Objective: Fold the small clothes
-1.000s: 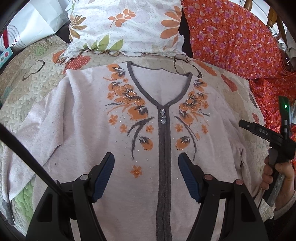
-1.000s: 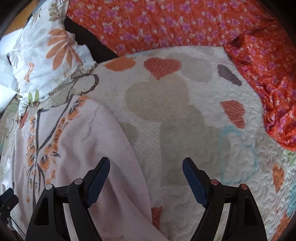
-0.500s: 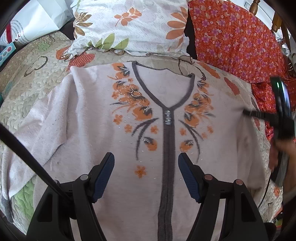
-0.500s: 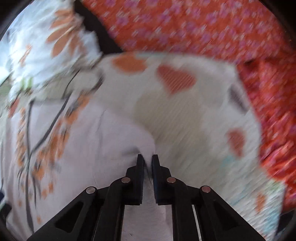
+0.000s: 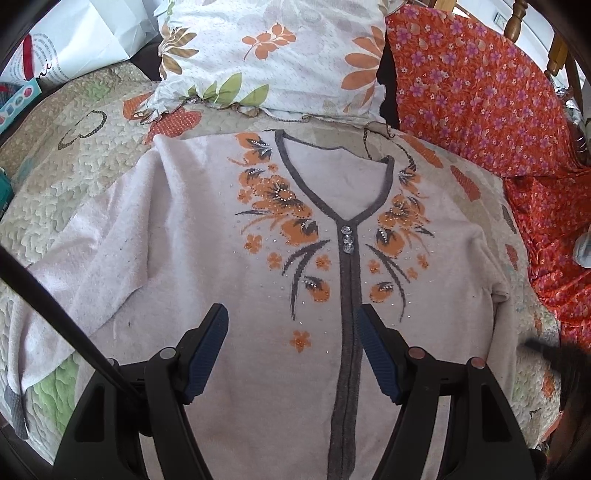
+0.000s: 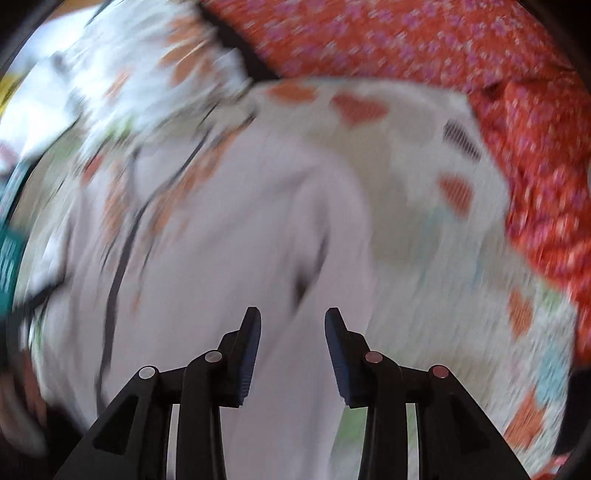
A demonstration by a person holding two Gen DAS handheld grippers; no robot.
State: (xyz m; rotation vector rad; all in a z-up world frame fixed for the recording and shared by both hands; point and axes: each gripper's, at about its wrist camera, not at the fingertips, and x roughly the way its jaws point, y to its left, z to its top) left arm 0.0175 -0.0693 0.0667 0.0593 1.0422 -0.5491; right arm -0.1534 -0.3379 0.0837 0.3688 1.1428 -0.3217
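A pale pink sweater (image 5: 192, 229) with orange flowers and a grey button band lies face up on a quilted bedspread (image 5: 55, 166). My left gripper (image 5: 291, 325) hovers open over its lower front, with nothing between the fingers. The right wrist view is blurred by motion. There my right gripper (image 6: 292, 321) is over the sweater (image 6: 229, 240) near a raised fold at its right sleeve side, its jaws are opening, and no cloth is pinched between them. A dark blur at the lower right of the left wrist view may be that gripper.
A white floral pillow (image 5: 273, 55) lies just beyond the collar. Orange flowered cloth (image 5: 480, 92) covers the right side. A white bag (image 5: 85, 40) stands at the far left, and a wooden post (image 5: 517, 18) at the far right.
The right gripper went from wide open to shut at the sweater's sleeve edge, and its jaws have parted again as it swung over the sweater. The left gripper has stayed open and still.
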